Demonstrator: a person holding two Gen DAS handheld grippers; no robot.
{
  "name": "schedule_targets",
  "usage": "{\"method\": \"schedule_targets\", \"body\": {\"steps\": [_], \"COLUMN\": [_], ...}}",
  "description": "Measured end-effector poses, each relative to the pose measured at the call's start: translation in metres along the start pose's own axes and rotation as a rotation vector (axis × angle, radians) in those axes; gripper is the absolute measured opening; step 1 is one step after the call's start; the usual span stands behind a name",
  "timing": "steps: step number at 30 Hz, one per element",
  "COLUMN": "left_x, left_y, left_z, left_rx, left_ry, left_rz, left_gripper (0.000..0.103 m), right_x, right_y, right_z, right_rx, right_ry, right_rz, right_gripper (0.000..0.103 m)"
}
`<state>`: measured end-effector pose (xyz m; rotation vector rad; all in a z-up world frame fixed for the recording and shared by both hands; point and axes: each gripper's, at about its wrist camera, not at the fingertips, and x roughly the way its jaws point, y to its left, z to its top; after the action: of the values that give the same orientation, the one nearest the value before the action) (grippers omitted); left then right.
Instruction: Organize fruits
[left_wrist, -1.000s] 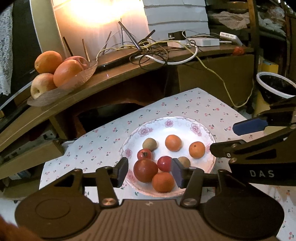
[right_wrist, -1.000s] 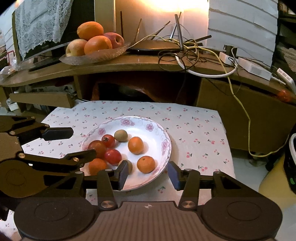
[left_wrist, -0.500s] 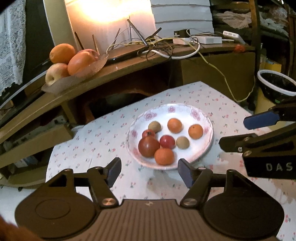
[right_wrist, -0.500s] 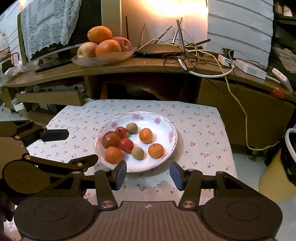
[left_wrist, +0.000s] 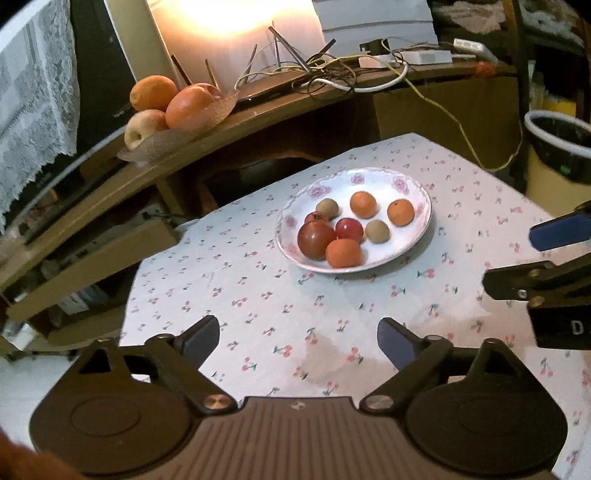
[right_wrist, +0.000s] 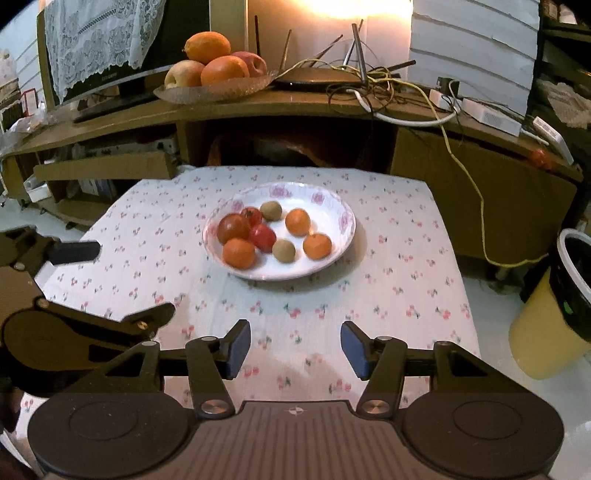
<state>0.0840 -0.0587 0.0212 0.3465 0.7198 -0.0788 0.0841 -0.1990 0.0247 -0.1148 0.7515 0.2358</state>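
Left claw released, jaws wide apart, over the flowered counter, holding nothing. Right claw also released and empty. White floral plate well ahead of both, mid-counter, carrying seven fruits: three oranges, three red ones, two brownish. Glass dish of bigger fruit on shelf behind

Warm lamp glare up top — dim room, fisheye-bent edges, slight blur.

Tangled cables sprawl along the wooden shelf — a bin stands beside the cherry-print tablecloth.
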Motion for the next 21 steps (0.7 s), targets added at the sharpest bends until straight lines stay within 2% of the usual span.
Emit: {"method": "schedule_targets", "body": {"steps": [8,15,21], "left_x": [-0.015,-0.027,-0.034], "left_y": [-0.003,-0.001,-0.003], "left_z": [-0.011,-0.023,-0.032], "left_rx": [-0.023,-0.089,-0.104], "left_ry": [0.016,0.052,0.075], "left_rz": [-0.031,-0.070,-0.078], "left_gripper": [0.099,0.100,0.100], "right_x": [-0.011,-0.021,-0.028], "right_y": [0.002,0.008,0.012], "right_z": [-0.023,-0.034,-0.041], "right_rx": [0.032,0.039,0.042], "right_ry": [0.041,0.047,0.047], "right_rz": [-0.008,-0.007,-0.008], "right_gripper": [0.056,0.058,0.059]}}
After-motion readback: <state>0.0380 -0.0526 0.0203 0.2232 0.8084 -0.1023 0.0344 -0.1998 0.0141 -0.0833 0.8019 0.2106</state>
